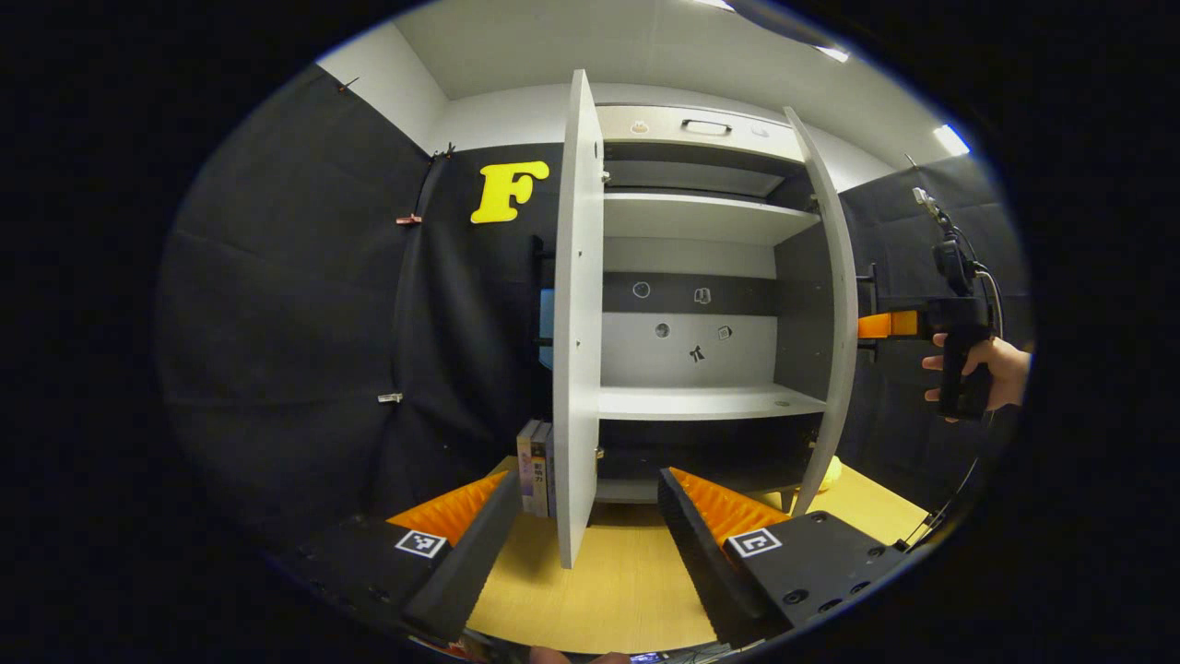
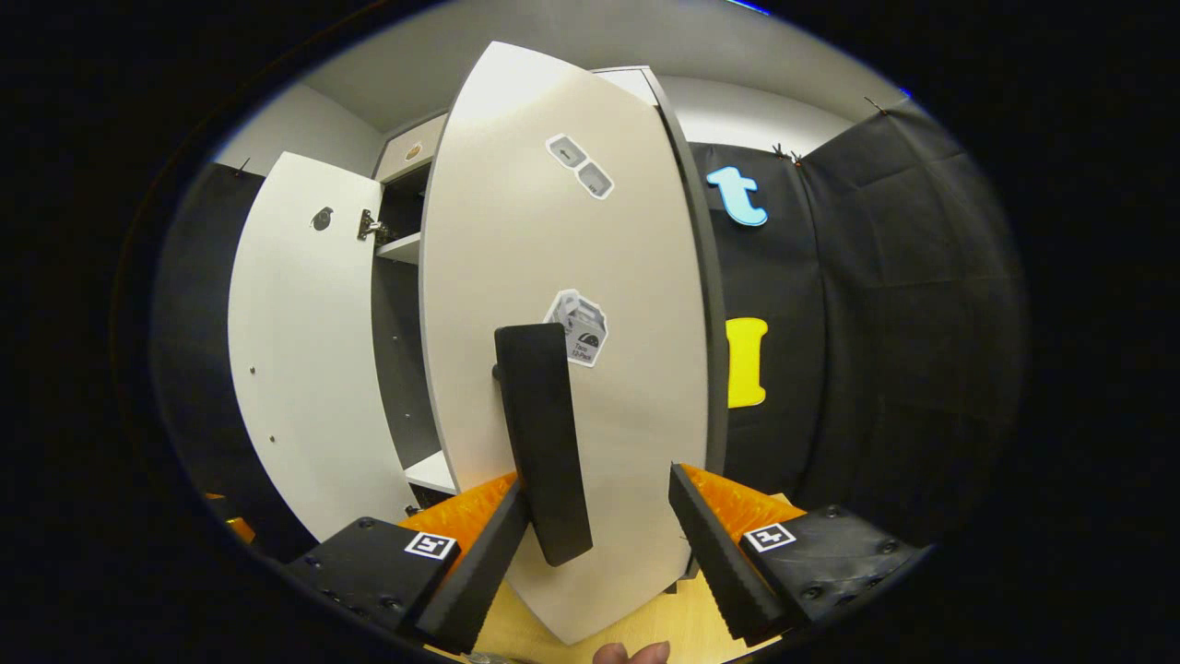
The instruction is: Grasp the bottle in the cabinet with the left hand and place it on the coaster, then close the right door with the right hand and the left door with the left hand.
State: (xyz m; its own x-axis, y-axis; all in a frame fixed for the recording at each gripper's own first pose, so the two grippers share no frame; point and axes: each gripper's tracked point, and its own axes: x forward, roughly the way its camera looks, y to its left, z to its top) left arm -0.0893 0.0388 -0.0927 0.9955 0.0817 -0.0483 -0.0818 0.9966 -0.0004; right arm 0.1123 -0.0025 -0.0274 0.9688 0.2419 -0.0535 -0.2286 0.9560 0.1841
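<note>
Two cabinet doors stand ajar: the right gripper (image 2: 599,530), jaws spread, nears the right door (image 2: 572,369) beside its black handle (image 2: 544,443); the left gripper (image 1: 585,526), also spread, faces the left door (image 1: 576,323). Rigid, light-looking panels should swing with a flat push.

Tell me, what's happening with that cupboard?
A person holds a grasping tool in each hand before an open cabinet. The right tool is up against the right door, open around its black handle. The left tool hangs open in front of the left door, holding nothing.
</note>
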